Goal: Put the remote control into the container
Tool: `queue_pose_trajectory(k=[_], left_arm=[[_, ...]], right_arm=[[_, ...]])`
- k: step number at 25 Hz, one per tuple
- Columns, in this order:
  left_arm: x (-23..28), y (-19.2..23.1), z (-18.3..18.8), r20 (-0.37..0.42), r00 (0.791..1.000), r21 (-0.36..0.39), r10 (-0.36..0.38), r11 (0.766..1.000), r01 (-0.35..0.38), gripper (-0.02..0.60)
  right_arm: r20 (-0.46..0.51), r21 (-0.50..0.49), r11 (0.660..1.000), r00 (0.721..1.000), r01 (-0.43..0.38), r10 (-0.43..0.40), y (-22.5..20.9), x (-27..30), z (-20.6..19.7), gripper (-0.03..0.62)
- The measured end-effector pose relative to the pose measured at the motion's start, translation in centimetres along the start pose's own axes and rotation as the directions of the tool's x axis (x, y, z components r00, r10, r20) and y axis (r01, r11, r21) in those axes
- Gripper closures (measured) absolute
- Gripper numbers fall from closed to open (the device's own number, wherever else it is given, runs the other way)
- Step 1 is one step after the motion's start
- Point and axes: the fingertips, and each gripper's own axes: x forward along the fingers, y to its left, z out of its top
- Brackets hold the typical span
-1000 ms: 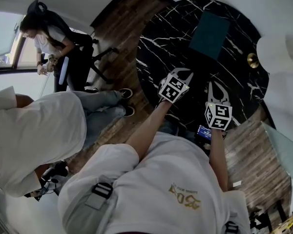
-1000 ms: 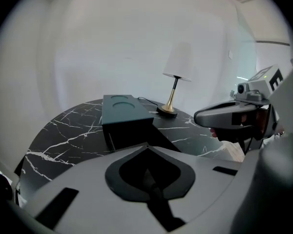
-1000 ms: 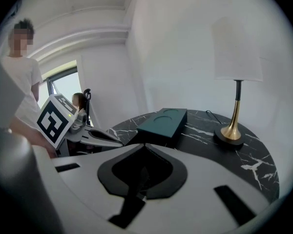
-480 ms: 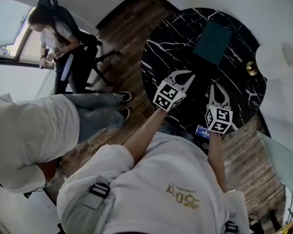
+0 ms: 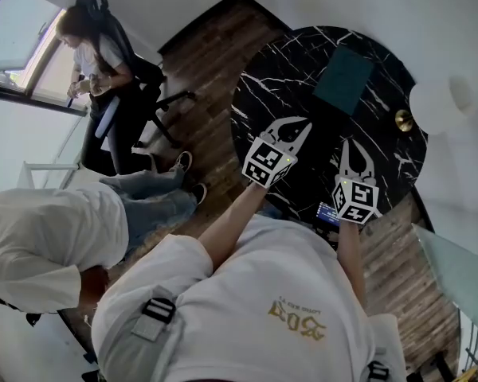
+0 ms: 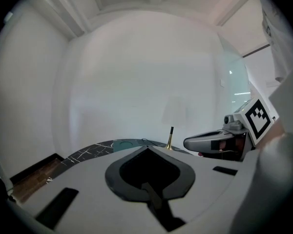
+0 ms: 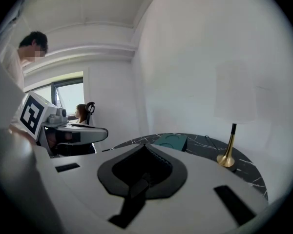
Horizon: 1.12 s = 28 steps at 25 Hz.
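Broadly, round black table (image 5: pixel 291 86) bare between teal container (image 5: pixel 343 79) and near edge, brass lamp base (image 5: pixel 404 120) right of container, left gripper (image 5: pixel 305 124) and right gripper (image 5: pixel 352 142) nearer than container, almost level, jaws clenched, empty, remote not made out

Blue-lit object (image 5: pixel 328 214) half hidden behind right gripper (image 5: pixel 353 145)

Bright daylight from window (image 5: pixel 20 34), blown out there; walls (image 5: pixel 175 2) around window washed white; table (image 5: pixel 287 86) far from window sharp; fisheye bending, black corners in gripper views
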Motion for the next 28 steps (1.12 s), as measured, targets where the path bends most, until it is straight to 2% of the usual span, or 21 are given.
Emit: queue_pose_trajectory(k=[10, 17, 28], left_arm=[[-2.9, 1.1, 5.8, 0.139, 0.989, 0.022, 0.054, 0.998, -0.057, 0.575], [-3.4, 1.1, 7.0, 0.164, 0.984, 0.038, 0.073, 0.996, -0.080, 0.575], [-3.4, 0.6, 8.7, 0.199, 0.978, 0.063, 0.067, 0.995, -0.081, 0.575]], right_arm=[[0.089, -0.018, 1.000, 0.996, 0.007, -0.005, 0.7, -1.3, 4.0, 0.583], [0.163, -0.041, 0.999, 0.987, 0.020, -0.014, 0.9, -2.3, 7.4, 0.583], [0.200, -0.046, 0.997, 0.979, 0.057, -0.046, 0.4, -3.0, 8.6, 0.583]])
